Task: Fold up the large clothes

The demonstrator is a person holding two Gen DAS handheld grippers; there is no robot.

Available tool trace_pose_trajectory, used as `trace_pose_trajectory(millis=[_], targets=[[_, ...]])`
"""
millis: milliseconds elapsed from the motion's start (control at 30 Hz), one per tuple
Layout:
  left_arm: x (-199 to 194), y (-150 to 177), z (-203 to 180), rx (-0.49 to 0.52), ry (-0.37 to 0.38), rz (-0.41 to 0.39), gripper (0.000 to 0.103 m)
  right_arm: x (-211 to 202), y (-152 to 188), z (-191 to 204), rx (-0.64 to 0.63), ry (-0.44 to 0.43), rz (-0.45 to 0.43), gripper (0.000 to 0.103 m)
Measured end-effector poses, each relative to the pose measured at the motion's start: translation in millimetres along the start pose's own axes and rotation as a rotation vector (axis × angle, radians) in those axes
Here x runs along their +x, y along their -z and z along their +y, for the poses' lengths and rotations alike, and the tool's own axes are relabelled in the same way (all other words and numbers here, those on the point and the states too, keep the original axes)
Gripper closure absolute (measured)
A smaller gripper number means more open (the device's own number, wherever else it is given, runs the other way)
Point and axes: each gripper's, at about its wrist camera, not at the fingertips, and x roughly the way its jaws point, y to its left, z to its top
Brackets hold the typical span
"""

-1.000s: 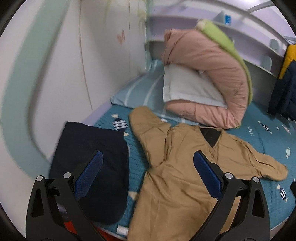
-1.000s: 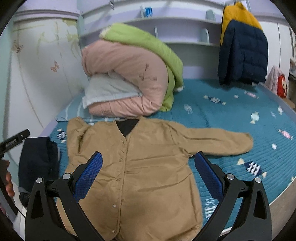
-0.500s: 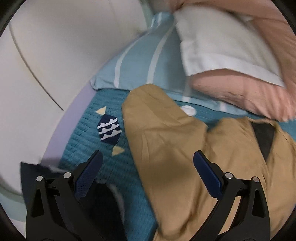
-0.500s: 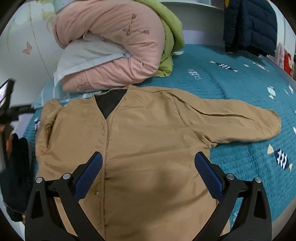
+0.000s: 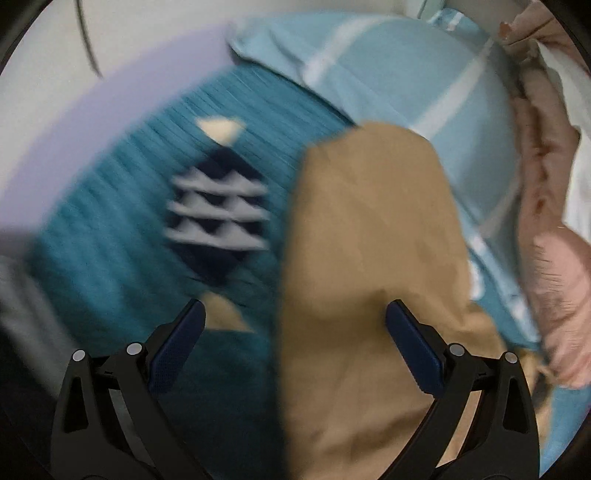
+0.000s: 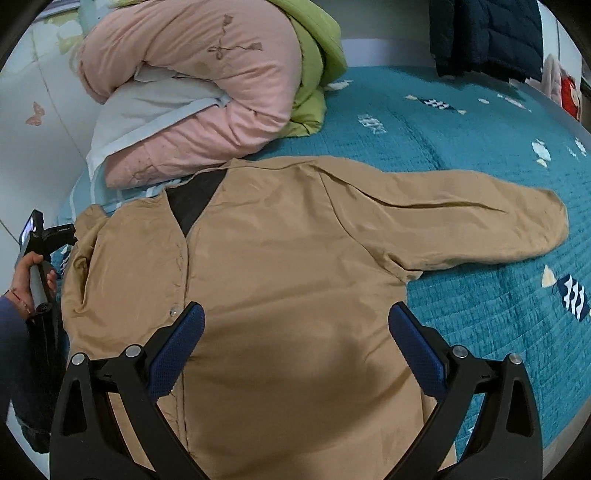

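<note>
A tan jacket [image 6: 288,266] lies front-up and spread flat across a teal bedspread [image 6: 480,155], filling the center of the right wrist view, its neckline toward the top of the frame and one sleeve [image 6: 461,218] stretched out to the right. The right gripper [image 6: 295,332] hovers over the jacket's lower front, its blue-padded fingers [image 6: 177,347] set wide apart with nothing between them. In the upper left of that view, a rolled pink quilt [image 6: 207,92] with a green blanket [image 6: 314,66] behind it sits just beyond the collar, and a dark puffer coat [image 6: 487,33] hangs at the upper right. At the left edge, a hand [image 6: 26,273] holds the other tool beside the jacket's shoulder. The left wrist view is blurred: the left gripper [image 5: 295,325], jaws also spread and empty, is low over the jacket's other sleeve [image 5: 369,240], which runs up the center-right of the frame, its cuff end resting against a pale blue striped pillow [image 5: 388,74] at the top. A fish pattern [image 5: 218,214] shows on the bedspread left of the sleeve.
</note>
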Motion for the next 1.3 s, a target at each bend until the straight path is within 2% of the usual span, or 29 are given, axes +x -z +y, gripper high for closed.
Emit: trace_pose_trajectory(millis=[67,100,133,167,200,233,267,333,367,400,533,567,667,733,800,867,933,967,1000,1067,1133,1167,1200,1233,1267,1300], targets=[[6.0,2.6,-3.9,0.006,0.019,0.012,0.005,0.6,0.4,-1.3,0.000,0.004,0.003,0.007],[6.2,4.4,-7.7,0.033,-0.008,-0.002,0.007,0.7,0.4,-1.4,-0.004,0.008,0.002,0.007],[5.2,5.4,-9.3,0.046,-0.017,-0.014,0.034,0.5,0.3,-1.6,-0.006,0.014,-0.001,0.007],[2.0,5.8,-10.1,0.065,0.019,-0.025,0.057,0.1,0.6,-2.6,-0.006,0.017,-0.003,0.007],[-3.1,5.4,-7.4,0.051,0.070,-0.028,0.093,-0.5,0.6,-3.9,-0.004,0.019,-0.006,0.007],[-9.6,5.0,-4.1,0.036,0.115,-0.038,0.095,-1.1,0.5,-5.2,-0.001,0.023,-0.011,0.007],[-16.6,5.3,-2.7,0.044,0.127,-0.053,0.096,-1.3,0.5,-7.0,0.002,0.027,-0.013,0.007],[-50.0,9.9,-7.5,0.116,0.094,-0.158,0.096,-3.4,-0.5,-10.0,0.007,0.039,-0.028,0.007],[-72.1,14.7,-12.1,0.160,0.097,-0.228,0.096,-4.9,-1.1,-11.7,0.009,0.044,-0.035,0.007],[-93.8,20.7,-13.9,0.177,0.133,-0.271,0.097,-7.4,-2.1,-14.6,0.017,0.052,-0.048,0.007],[-178.3,53.8,-31.6,0.282,0.113,-0.486,0.097,-18.9,-7.6,-34.8,0.080,0.088,-0.106,0.007],[-204.4,69.2,-41.6,0.335,0.107,-0.562,0.097,-22.8,-9.4,-42.0,0.105,0.101,-0.127,0.007],[-264.2,126.5,-80.9,0.509,0.126,-0.718,0.096,-34.5,-13.5,-64.3,0.170,0.142,-0.181,0.007],[-284.9,163.3,-108.6,0.626,0.139,-0.775,0.096,-41.7,-13.9,-83.8,0.227,0.173,-0.220,0.007],[-288.1,209.2,-146.3,0.761,0.111,-0.827,0.096,-46.6,-14.0,-100.9,0.275,0.196,-0.244,0.007],[-262.4,263.2,-186.8,0.948,0.062,-0.814,0.096,-51.7,-12.6,-117.8,0.313,0.226,-0.261,0.007],[-219.0,310.2,-218.0,1.131,0.003,-0.733,0.095,-54.6,-9.6,-137.3,0.350,0.261,-0.267,0.007],[-187.9,339.0,-231.0,1.245,-0.047,-0.688,0.093,-55.5,-7.5,-143.8,0.363,0.272,-0.266,0.007],[-155.4,365.1,-240.9,1.345,-0.107,-0.608,0.089,-55.7,-5.4,-153.2,0.382,0.285,-0.261,0.007],[-111.5,402.4,-240.5,1.498,-0.190,-0.478,0.085,-55.3,-1.2,-167.1,0.411,0.308,-0.250,0.007],[-95.9,414.7,-236.3,1.483,-0.203,-0.415,0.070,-52.8,1.8,-178.9,0.432,0.320,-0.237,0.007],[-98.9,413.8,-231.5,1.447,-0.193,-0.425,0.065,-52.7,3.4,-184.3,0.438,0.321,-0.230,0.007],[-106.4,406.4,-228.5,1.387,-0.167,-0.435,0.043,-51.3,4.2,-189.7,0.451,0.324,-0.224,0.007],[-117.2,397.0,-226.5,1.329,-0.128,-0.434,0.017,-49.9,4.9,-195.8,0.471,0.325,-0.221,0.007],[-128.3,386.6,-223.2,1.270,-0.080,-0.438,0.010,-48.8,5.1,-200.3,0.487,0.321,-0.217,0.007],[-136.0,377.3,-220.4,1.220,-0.037,-0.441,0.010,-46.3,5.8,-206.7,0.508,0.314,-0.211,0.007]])
